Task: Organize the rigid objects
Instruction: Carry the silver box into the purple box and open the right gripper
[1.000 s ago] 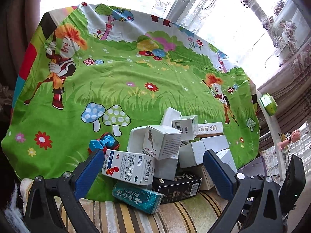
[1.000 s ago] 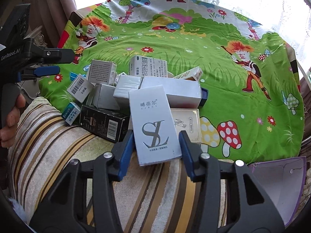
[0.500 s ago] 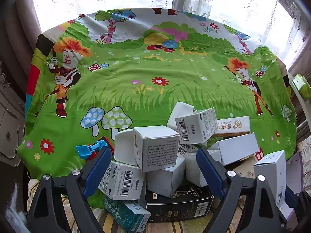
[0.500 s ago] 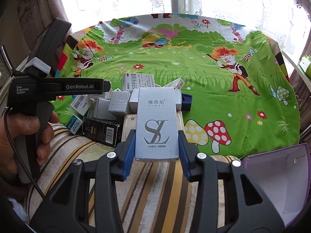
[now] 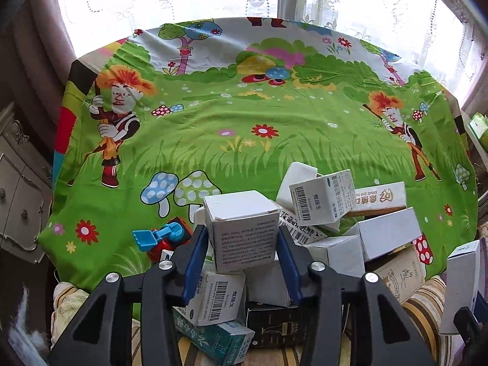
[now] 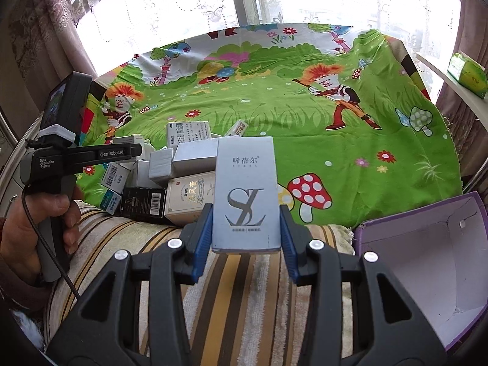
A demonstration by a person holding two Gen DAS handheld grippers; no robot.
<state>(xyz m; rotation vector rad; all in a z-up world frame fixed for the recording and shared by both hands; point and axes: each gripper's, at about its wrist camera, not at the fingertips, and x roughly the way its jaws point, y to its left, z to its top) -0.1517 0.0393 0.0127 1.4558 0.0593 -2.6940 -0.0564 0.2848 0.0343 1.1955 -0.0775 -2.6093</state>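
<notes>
Bright window with lace curtains at the back, cartoon-print green bedsheet spread over the bed, striped beige blanket along the near edge.

Far left in the right wrist view: a hand on the left gripper's handle. Just right of that, heap of small cardboard boxes jumbled at the near edge of the sheet, little blue-and-red toy digger tucked at its left side.

Left gripper: jaws just been closing, now about halfway in, blue pads against both side faces of the white cube-shaped carton with fine black print sitting on top of the heap. Looks light and probably hollow, so easy to crush; flat side faces are the sensible place to pinch, gently.

Right gripper: narrowed and clamped on the tall pale-blue carton with the big "SL" logo, held upright off the blanket by its lower long edges. Smooth card, could slip if tilted.

Far right, open purple cardboard tray with white inside, nothing visible in it, probably the drop spot.
</notes>
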